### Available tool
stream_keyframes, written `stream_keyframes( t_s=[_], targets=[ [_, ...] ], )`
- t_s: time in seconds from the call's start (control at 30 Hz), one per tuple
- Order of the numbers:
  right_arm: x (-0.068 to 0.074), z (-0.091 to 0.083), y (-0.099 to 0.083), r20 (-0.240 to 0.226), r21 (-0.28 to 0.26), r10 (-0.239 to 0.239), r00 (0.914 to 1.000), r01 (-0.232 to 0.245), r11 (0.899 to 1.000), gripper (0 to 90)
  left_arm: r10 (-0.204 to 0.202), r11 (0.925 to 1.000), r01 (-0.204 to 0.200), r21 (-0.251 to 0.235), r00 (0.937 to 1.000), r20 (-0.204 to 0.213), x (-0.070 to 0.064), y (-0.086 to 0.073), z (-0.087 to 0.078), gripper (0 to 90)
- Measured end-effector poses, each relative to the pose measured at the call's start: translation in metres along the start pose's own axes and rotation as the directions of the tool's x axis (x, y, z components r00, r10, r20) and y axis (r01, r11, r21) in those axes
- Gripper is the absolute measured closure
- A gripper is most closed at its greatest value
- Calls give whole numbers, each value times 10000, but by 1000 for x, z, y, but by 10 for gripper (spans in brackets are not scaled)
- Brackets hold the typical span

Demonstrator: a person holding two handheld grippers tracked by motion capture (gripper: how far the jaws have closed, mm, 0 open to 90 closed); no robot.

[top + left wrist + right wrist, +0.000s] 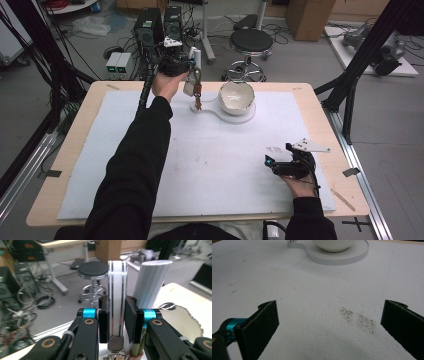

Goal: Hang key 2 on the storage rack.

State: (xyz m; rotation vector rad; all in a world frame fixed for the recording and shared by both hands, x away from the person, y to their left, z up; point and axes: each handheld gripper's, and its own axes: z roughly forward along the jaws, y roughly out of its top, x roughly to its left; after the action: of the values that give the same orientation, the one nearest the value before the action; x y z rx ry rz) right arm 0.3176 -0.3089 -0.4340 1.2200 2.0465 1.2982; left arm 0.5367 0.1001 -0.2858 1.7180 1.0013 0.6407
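At the table's far side my left gripper (192, 65) is held above the white base (235, 118) that carries a white bowl (236, 97). In the left gripper view my left gripper (117, 307) is shut on an upright white strip with two dark stripes (117, 282). A knurled metal piece (115, 343) sits at the strip's foot. A small white tag (189, 88) and a reddish piece (198, 93) hang below the gripper. My right gripper (270, 163) rests open on the white mat (215, 165) at the front right. Nothing is between the jaws of my right gripper (331, 315).
A grey cylinder (150, 282) stands just behind the strip. The bowl (332, 243) and base (342, 255) lie far ahead of the right gripper, and dark specks (358, 318) mark the mat. A stool (251, 42), computer towers (150, 25) and cables crowd the floor beyond the table.
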Motion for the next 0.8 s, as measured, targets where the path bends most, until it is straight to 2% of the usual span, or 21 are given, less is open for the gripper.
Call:
stream_keyframes(
  t_s=[0.07, 0.2, 0.23, 0.27, 0.3, 0.33, 0.37, 0.4, 0.43, 0.5, 0.57, 0.6, 0.63, 0.7, 0.8],
  targets=[
    [0, 0, 0, 6, 0, -6, 10000, 6, 10000, 7, 82, 9999, -83, 87, 10000, 16, 0, -1, 0, 750],
    [0, 0, 0, 14, -13, 7, 10000, -7, 10000, 7, -30, 9999, 26, 130, 9996, 296, 2, -2, -1, 748],
    [0, 0, 0, 7, -27, -22, 10000, 22, 10000, 7, -217, 9997, 212, 154, 9991, 366, 4, -2, -2, 745],
    [0, 0, 0, 10, -11, -22, 10000, 22, 10000, 8, -217, 9997, 212, 154, 9991, 366, 4, -2, -2, 742],
    [0, 0, 0, 3, -16, -30, 10000, 30, 10000, 8, -509, 9986, 499, 188, 9971, 558, 7, -2, -3, 738],
    [0, 0, 0, 16, -15, -33, 10000, 33, 10000, 7, -509, 9986, 499, 188, 9971, 558, 7, -2, -3, 718],
    [0, 0, 0, 5, -22, -29, 10000, 29, 10000, 7, -893, 9960, 885, 134, 9936, 693, 10, -2, -5, 681],
    [0, 0, 0, 8, -18, -41, 10000, 41, 10000, 8, -893, 9960, 885, 134, 9936, 693, 10, -2, -5, 643],
    [0, 0, 0, 4, -17, -48, 10000, 48, 10000, 7, -1318, 9913, 1312, 134, 9870, 924, 15, -2, -8, 603],
    [0, 0, 0, 5, -10, -22, 10000, 22, 10000, 7, -1469, 9891, 1453, 238, 9845, 960, 19, -2, -10, 506],
    [0, -1, 0, 8, -9, -16, 10000, 16, 10000, 7, -1444, 9895, 1425, 258, 9845, 999, 21, -3, -12, 414],
    [0, -1, 0, 8, -9, -16, 10000, 16, 10000, 7, -1343, 9909, 1328, 215, 9860, 994, 23, -4, -14, 414],
    [0, -1, 0, 18, -18, 0, 10000, 0, 10000, 8, -1233, 9924, 1224, 154, 9887, 856, 24, -5, -17, 307],
    [0, -1, 0, 5, -12, -8, 10000, 8, 10000, 8, -1084, 9937, 1055, 382, 9903, 867, 27, -6, -19, 217],
    [1, 0, 0, 6, -10, -19, 10000, 19, 10000, 7, -1111, 9928, 1063, 548, 9893, 947, 30, -7, -21, 152]
  ],
)
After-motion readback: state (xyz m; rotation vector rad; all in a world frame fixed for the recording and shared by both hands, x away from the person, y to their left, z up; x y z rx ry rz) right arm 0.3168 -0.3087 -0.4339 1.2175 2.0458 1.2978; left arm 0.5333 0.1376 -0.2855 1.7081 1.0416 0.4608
